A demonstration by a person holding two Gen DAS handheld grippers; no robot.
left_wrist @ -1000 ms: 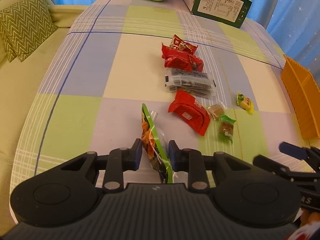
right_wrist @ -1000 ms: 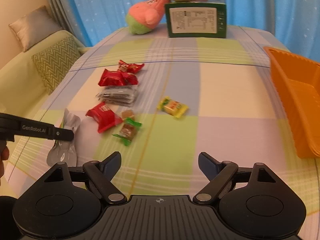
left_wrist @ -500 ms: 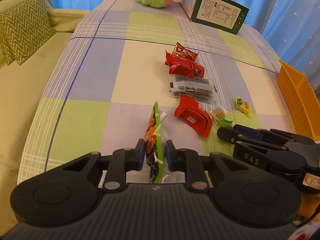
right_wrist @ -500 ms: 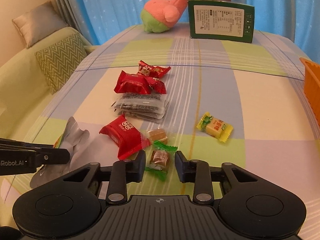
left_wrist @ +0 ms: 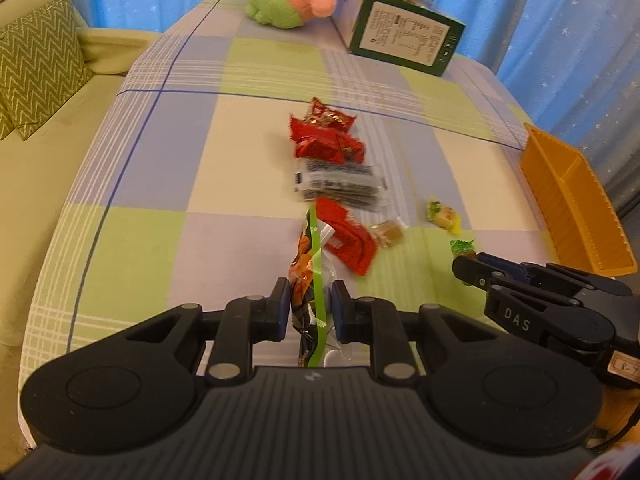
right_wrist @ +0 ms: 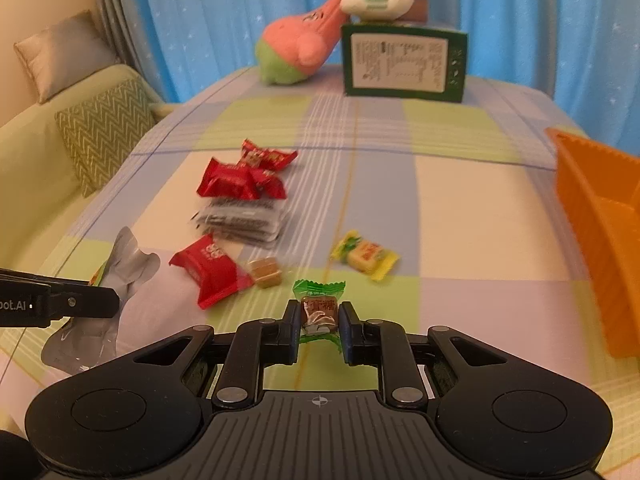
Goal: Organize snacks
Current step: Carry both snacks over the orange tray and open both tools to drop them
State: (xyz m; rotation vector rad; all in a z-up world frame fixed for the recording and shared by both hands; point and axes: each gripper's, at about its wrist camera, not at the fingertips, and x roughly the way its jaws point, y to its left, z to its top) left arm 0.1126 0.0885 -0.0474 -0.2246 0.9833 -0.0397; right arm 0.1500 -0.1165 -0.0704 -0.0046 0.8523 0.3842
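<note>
Left gripper (left_wrist: 309,304) fingers clamped on an edge-on green-and-orange foil snack pouch (left_wrist: 310,264), near the front edge of the checked tablecloth (left_wrist: 160,184). Right gripper (right_wrist: 319,322) fingers pinch a brown candy in green wrapper (right_wrist: 319,307). Orange plastic bin (right_wrist: 600,240) at the right edge.

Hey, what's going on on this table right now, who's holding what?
A person with a handheld gripper in each hand is sorting snacks on a checked tablecloth. The left gripper has its jaws closed on a green-edged snack bag, held edge-on. The right gripper is clamped on a small green-wrapped candy. Red packets, a grey packet, a yellow candy and a small brown candy lie loose. An orange bin sits to the right.
</note>
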